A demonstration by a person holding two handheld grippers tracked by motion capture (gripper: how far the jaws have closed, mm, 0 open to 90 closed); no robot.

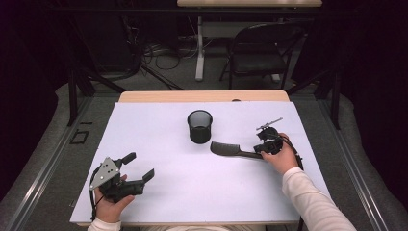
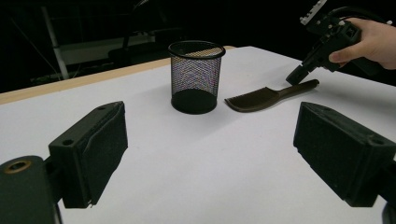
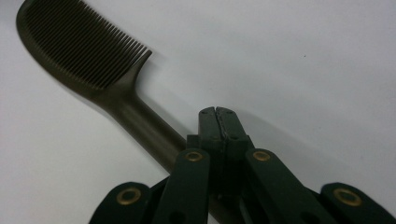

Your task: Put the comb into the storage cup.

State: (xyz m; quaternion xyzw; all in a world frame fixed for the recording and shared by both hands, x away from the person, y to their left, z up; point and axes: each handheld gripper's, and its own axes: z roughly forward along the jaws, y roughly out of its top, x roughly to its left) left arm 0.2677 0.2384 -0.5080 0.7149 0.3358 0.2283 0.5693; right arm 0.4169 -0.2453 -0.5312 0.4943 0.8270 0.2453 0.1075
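A dark comb [image 1: 231, 150] lies flat on the white table sheet [image 1: 168, 192], teeth end toward the black mesh cup [image 1: 199, 126]. My right gripper [image 1: 261, 149] is shut, its tips down at the comb's handle end. In the right gripper view the closed jaws [image 3: 217, 114] sit just over the handle of the comb [image 3: 93, 60], with nothing seen between them. My left gripper [image 1: 139, 166] is open at the front left, far from both objects. In the left gripper view it [image 2: 210, 154] faces the cup [image 2: 196, 74], the comb [image 2: 261, 98] and the right gripper [image 2: 295, 77].
The mesh cup stands upright just left of the comb's teeth end. The wooden table edge [image 1: 202, 95] runs along the far side. A black folding chair [image 1: 260, 48] and cables stand on the floor beyond the table.
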